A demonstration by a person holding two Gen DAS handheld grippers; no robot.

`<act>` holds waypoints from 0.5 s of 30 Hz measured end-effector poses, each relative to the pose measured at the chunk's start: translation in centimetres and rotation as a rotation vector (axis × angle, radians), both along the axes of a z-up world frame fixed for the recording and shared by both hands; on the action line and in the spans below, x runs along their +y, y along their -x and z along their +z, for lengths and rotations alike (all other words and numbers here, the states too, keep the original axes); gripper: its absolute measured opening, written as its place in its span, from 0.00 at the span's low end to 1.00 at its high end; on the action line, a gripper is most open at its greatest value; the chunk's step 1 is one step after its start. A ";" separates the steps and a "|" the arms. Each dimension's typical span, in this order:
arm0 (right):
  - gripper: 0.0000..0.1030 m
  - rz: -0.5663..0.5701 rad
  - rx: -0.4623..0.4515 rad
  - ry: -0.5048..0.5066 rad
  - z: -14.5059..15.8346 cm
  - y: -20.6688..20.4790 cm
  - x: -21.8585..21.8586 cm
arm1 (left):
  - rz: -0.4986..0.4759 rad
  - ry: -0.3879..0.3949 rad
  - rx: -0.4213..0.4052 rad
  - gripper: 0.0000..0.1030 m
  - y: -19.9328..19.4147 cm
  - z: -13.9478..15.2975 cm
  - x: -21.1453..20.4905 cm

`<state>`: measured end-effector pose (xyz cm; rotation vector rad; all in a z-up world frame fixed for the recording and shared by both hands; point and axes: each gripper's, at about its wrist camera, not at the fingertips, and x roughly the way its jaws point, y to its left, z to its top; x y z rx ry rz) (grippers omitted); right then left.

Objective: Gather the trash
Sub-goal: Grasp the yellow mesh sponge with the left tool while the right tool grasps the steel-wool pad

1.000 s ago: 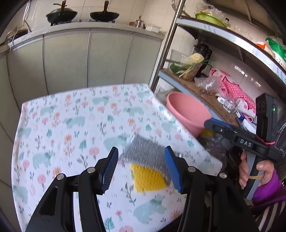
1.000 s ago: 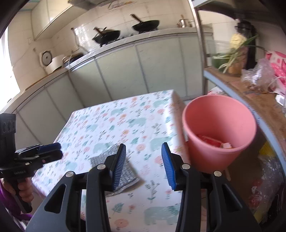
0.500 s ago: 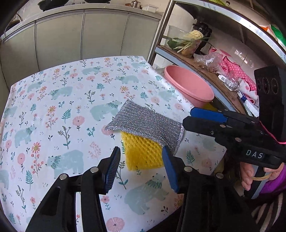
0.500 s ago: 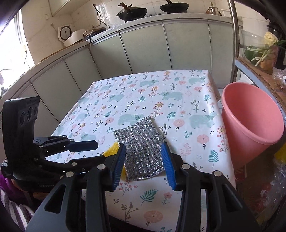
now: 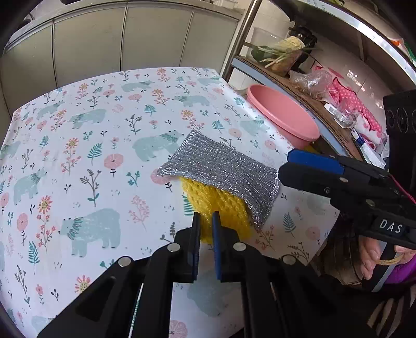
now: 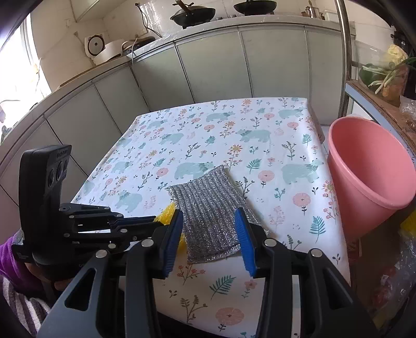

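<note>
— What's the likeliest slip here?

— The left gripper [image 5: 205, 221] has its jaws pinched almost together on the near edge of the yellow sponge [image 5: 221, 205]. It's a thin bite on soft, springy foam, so I'd judge it could tear free or squeeze out when lifted.

— And the silver piece?

— The silver scouring cloth [image 6: 208, 210] lies draped over the sponge, resting loose on top of it. If the sponge is pulled out from under it, the cloth could slide off, and both sit close to the near edge of the table [image 6: 260, 124], so it might end up on the floor rather than in the bin.

— What's the right gripper doing?

— The right gripper [image 6: 212, 240] has its jaws standing apart on either side of the cloth's near end — pads not pressing on it, as far as the right wrist view shows. If it closes from there it may catch only a fold of the cloth. The two tools are also near each other, so a bump is possible.

— Where would the trash go?

— Presumably the pink bucket [image 6: 371, 179] standing just off the table's right side, lower than the tabletop. A drop from too far out could miss its rim.

— The surroundings?

— A tablecloth printed with bears and flowers, otherwise bare. Pale cabinet doors [image 6: 213, 67] behind, two woks [image 6: 193, 11] on the counter, and a metal shelf rack [image 5: 299, 85] holding vegetables and bags.
</note>
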<state>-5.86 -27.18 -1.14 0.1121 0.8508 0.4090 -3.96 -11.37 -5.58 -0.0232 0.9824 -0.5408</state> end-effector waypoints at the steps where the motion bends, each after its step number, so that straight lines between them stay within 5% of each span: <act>1: 0.41 0.007 0.002 -0.001 -0.1 0.0 0.2 | 0.011 0.003 -0.003 0.07 0.0 0.1 0.4; 15: 0.41 0.090 0.027 0.177 -3.0 -1.8 5.3 | 0.141 0.006 -0.070 0.07 1.2 2.1 6.0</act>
